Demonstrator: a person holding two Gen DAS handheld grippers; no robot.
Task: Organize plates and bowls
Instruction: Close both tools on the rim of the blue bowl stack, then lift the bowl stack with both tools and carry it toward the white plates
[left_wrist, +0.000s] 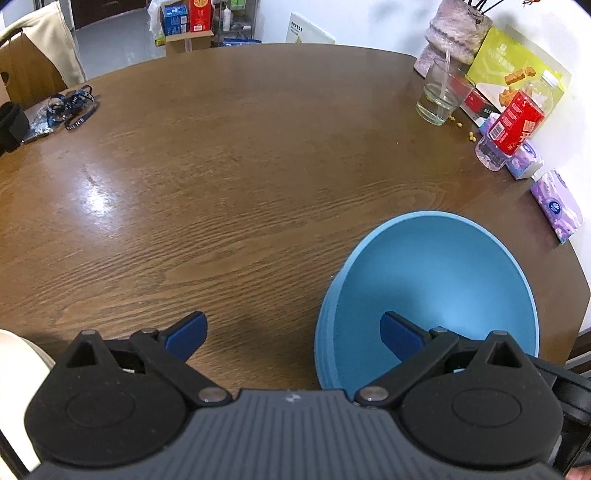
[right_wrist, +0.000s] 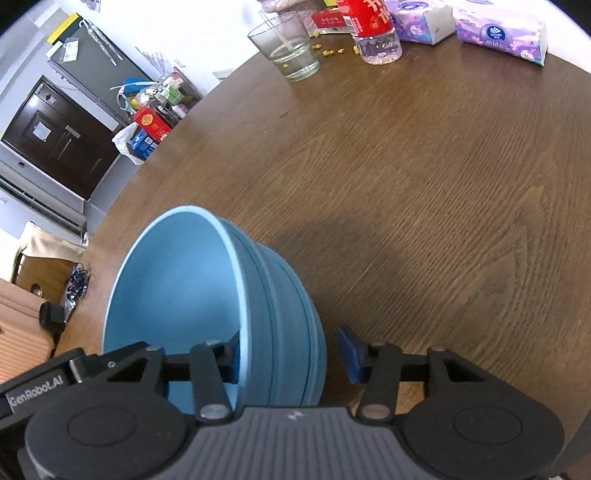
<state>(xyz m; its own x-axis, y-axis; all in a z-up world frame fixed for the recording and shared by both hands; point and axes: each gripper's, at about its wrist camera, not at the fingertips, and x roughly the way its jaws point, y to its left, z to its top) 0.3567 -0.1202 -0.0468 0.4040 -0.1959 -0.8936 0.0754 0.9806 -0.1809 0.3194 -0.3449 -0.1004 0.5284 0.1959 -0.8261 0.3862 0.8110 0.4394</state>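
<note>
Behind the blue bowl's (right_wrist: 177, 295) wall, one half-hidden right-gripper finger (right_wrist: 233, 360)

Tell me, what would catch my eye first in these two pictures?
The big blue bowl stands out at once, close to the camera on the brown wooden table. The right gripper straddles the bowl's wall, one finger inside and one outside with a gap still showing, while the left gripper stands open beside the bowl. At the table's far edge sit a drinking glass, a red-labelled bottle and purple tissue packs.
</note>
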